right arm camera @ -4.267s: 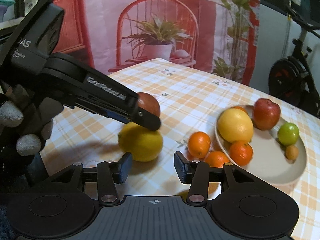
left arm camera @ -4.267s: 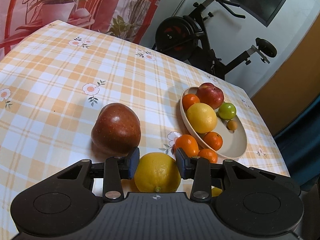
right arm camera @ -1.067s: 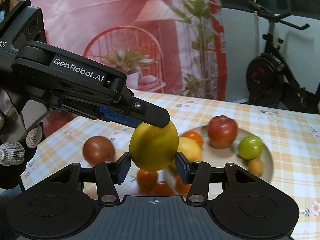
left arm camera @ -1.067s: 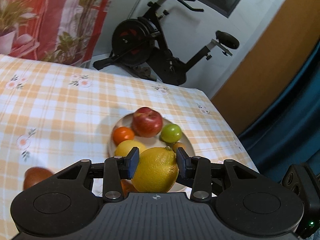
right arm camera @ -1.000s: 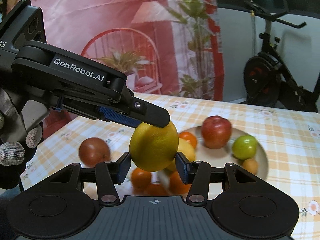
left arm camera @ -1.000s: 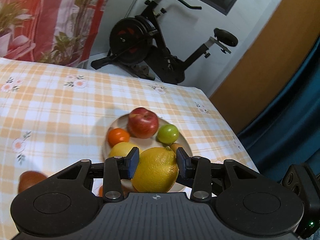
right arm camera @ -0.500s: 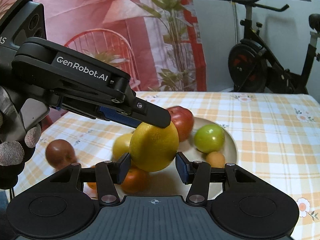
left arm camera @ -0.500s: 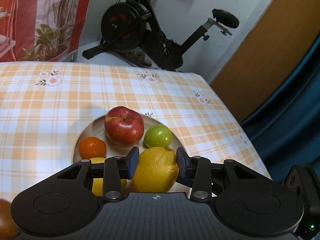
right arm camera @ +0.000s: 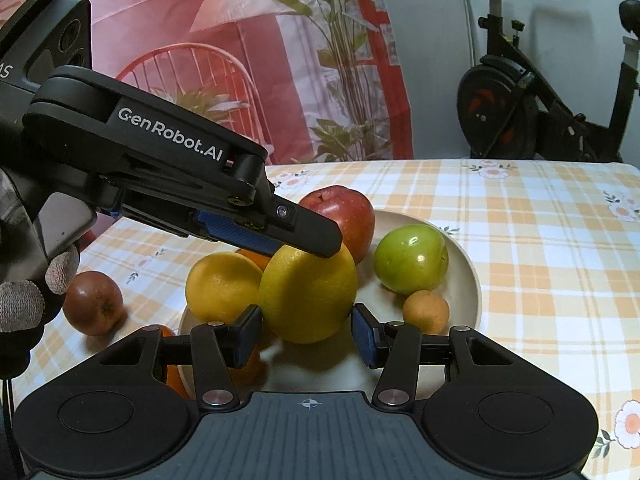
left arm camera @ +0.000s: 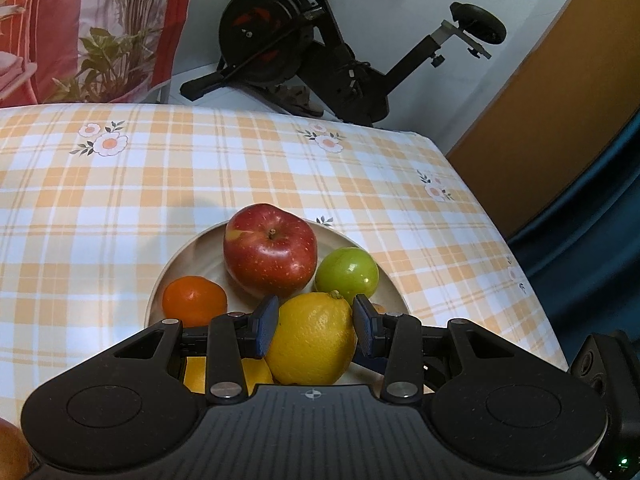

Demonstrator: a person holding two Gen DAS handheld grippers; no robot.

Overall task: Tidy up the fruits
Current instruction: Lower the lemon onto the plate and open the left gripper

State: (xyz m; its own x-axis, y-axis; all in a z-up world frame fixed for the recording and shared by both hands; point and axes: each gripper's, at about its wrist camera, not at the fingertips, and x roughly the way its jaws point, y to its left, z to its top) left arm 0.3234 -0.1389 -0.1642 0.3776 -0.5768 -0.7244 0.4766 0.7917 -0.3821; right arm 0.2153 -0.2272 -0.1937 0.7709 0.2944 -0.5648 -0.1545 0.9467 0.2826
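Observation:
My left gripper (left arm camera: pixel 314 326) is shut on a yellow lemon (left arm camera: pixel 312 340), holding it just above the near part of the beige plate (left arm camera: pixel 176 264). On the plate lie a red apple (left arm camera: pixel 270 254), a green fruit (left arm camera: pixel 347 276) and an orange (left arm camera: pixel 194 300). In the right wrist view the lemon (right arm camera: pixel 308 296) hangs under the left gripper's upper finger (right arm camera: pixel 308 236), beside a second yellow citrus (right arm camera: pixel 222 286). My right gripper (right arm camera: pixel 306 334) is open just in front of the lemon, its pads not pressing it.
A dark red apple (right arm camera: pixel 94 304) lies on the checked tablecloth (left arm camera: pixel 120 208) left of the plate. A small orange fruit (right arm camera: pixel 426 312) sits on the plate's near right. Oranges (right arm camera: pixel 172 376) lie at the plate's near left edge. An exercise bike (left arm camera: pixel 320 48) stands beyond the table.
Both grippers have moved forward and down together, the lemon still in the left one. The plate and its fruits are now closer and directly under the lemon.

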